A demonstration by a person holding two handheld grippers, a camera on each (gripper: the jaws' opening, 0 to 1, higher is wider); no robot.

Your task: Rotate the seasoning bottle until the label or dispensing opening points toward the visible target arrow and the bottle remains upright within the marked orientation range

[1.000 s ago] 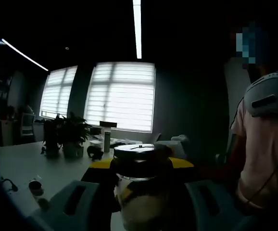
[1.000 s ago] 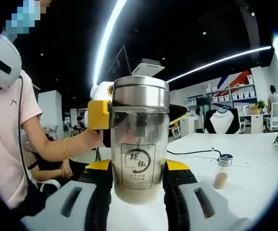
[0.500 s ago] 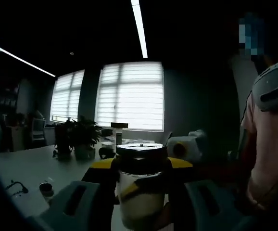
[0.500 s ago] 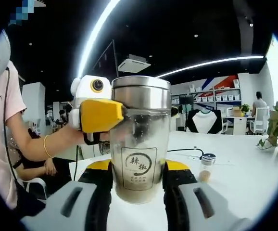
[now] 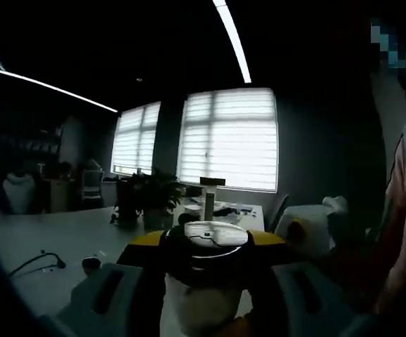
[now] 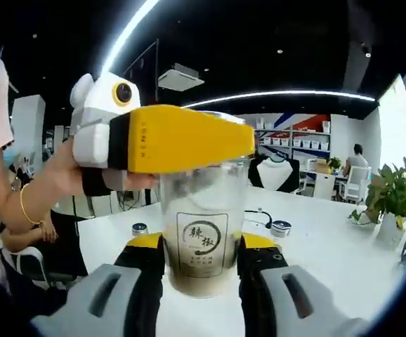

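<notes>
In the right gripper view, the clear glass seasoning bottle (image 6: pixel 201 242) with a black-printed label stands upright between the right gripper (image 6: pixel 201 281)'s two grey fingers (image 6: pixel 298 302), whose black-and-yellow pads press against its sides low down, so the right gripper pinches the bottle. The label faces this camera. A brownish powder fills the bottom part of the bottle. The left gripper (image 6: pixel 189 140), white-bodied with a long yellow finger, comes in from the left, held by a person's hand (image 6: pixel 69 172) with a gold bracelet on the wrist; its yellow finger lies across the bottle's top and hides the lid. Behind the bottle stretches a white desk (image 6: pixel 329 253) with two small jars, a black cable and a green potted plant (image 6: pixel 389 200) at the right.

In the left gripper view, which is dim, the bottle's shiny metal lid (image 5: pixel 206 239) sits between the left gripper's yellow-edged pads, with the grey fingers (image 5: pixel 112 295) rising on either side. The pads close on the lid's rim. Beyond it lie the pale desk, a dark plant (image 5: pixel 147 200) and bright windows with blinds (image 5: pixel 227 137).
</notes>
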